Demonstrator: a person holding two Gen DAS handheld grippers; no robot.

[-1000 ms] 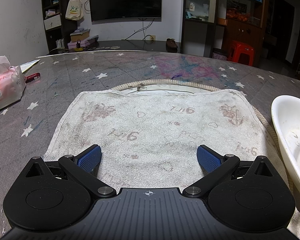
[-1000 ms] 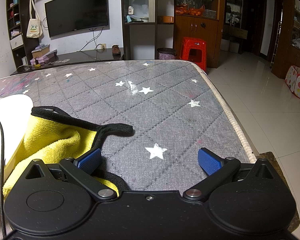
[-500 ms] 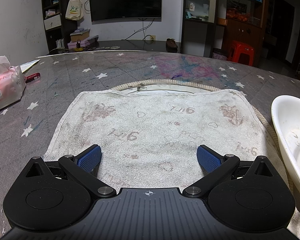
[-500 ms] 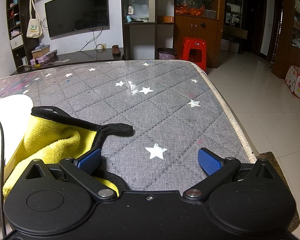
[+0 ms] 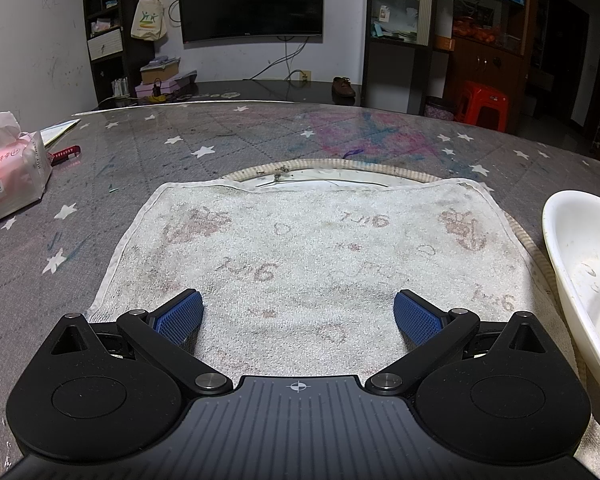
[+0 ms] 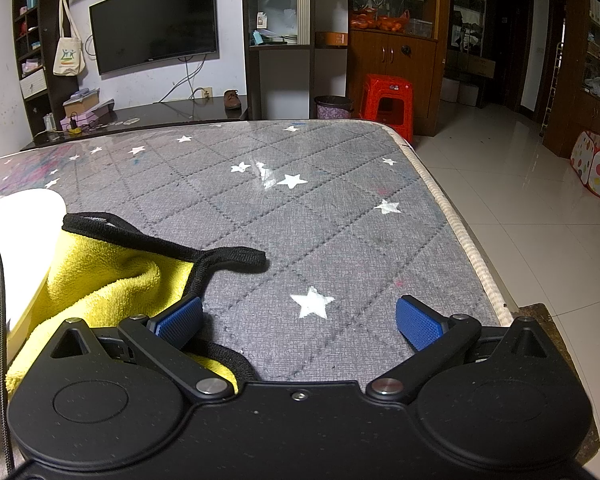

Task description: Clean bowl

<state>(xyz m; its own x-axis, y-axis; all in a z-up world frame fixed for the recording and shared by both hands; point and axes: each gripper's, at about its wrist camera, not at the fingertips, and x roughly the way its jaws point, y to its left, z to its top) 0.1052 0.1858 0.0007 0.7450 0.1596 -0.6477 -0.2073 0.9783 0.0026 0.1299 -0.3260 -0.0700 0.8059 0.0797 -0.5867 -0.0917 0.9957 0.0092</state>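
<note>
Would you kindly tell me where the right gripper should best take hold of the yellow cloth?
Probably at the raised yellow fold just inside the black-trimmed edge, approached from the right. It stands proud of the table near the open right gripper, away from the white bowl.

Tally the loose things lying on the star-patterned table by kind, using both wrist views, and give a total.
Bowls: 1, white bowl
Cloths: 2, white towel, yellow cloth
Tissue packs: 1, tissue pack
Pens: 1, red pen
Total: 5
</note>
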